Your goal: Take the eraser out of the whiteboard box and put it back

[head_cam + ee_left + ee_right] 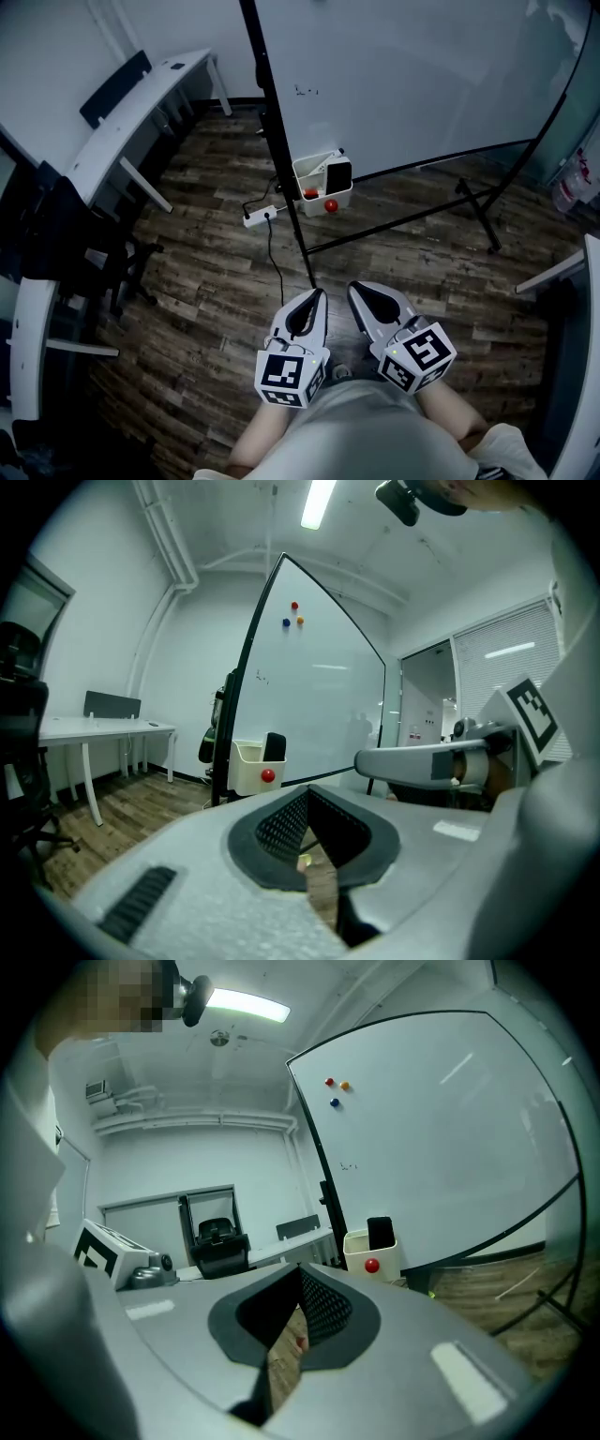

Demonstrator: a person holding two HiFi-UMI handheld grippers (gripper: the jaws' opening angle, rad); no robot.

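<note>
A white box (pixel 323 187) hangs low on the whiteboard's black frame, with a red round magnet (pixel 330 204) on its front. The black eraser (pixel 338 174) stands upright inside it. The left gripper view shows the box (pixel 249 767) and eraser (pixel 274 747) ahead at some distance. So does the right gripper view, with box (pixel 367 1256) and eraser (pixel 380 1232). My left gripper (pixel 320 293) and right gripper (pixel 353 287) are side by side close to my body, well short of the box. Both are shut with nothing in them.
The whiteboard (pixel 412 75) stands on a black frame with a foot (pixel 476 202) across the wood floor. A white power strip (pixel 261 216) and its cable lie left of the box. A white desk (pixel 131 122) and black chair (pixel 66 239) are at left; another desk edge (pixel 553 272) is at right.
</note>
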